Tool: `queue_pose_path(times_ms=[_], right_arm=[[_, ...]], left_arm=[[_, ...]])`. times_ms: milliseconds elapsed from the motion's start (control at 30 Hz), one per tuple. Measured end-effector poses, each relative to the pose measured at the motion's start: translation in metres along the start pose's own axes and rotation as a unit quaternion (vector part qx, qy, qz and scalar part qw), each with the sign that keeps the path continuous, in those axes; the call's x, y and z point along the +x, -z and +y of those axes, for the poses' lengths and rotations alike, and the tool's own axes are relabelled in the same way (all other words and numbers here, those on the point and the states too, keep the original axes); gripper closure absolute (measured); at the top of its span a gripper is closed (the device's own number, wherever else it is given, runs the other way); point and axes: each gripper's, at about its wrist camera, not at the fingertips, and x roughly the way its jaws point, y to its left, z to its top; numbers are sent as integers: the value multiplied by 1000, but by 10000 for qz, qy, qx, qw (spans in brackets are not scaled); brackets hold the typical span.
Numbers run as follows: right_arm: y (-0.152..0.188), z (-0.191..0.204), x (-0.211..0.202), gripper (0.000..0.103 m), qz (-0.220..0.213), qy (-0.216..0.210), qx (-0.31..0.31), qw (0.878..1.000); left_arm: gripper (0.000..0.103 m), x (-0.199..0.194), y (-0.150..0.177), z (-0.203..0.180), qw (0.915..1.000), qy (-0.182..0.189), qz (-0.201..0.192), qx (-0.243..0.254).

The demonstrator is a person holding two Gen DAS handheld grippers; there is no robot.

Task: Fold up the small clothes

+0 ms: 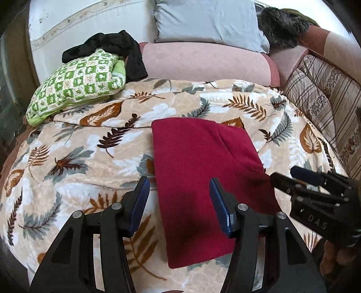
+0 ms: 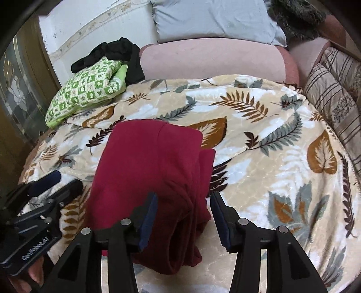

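Observation:
A dark red garment (image 1: 203, 180) lies folded into a long rectangle on the leaf-patterned blanket (image 1: 90, 146). My left gripper (image 1: 179, 198) is open over its near left edge, one finger off the cloth and one above it. The right gripper (image 1: 291, 175) shows at the right of that view, beside the garment's right edge. In the right wrist view the garment (image 2: 153, 175) has bunched folds along its right side. My right gripper (image 2: 183, 207) is open, its jaws standing either side of those folds. The left gripper (image 2: 54, 182) shows at the left, open.
A green checked cloth bundle (image 1: 76, 85) with a black garment (image 1: 117, 49) on it sits at the blanket's far left. A pink bolster (image 1: 203, 60) and a pale blue pillow (image 1: 207, 20) lie behind. Striped cushions (image 1: 320, 94) line the right side.

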Motion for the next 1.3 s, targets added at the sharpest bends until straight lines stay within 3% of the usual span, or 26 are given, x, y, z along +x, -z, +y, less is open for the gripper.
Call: queue_pose_path(times_ms=[233,1300], right_arm=[[6,9,0,51,1,-97,2,10000],[3,28,15,43,143,-87,-48,9998]], left_arm=[[48,-10,0,3,9998,-101,-157,-76],[48,5,9,19,9996,-180,-5,-203]])
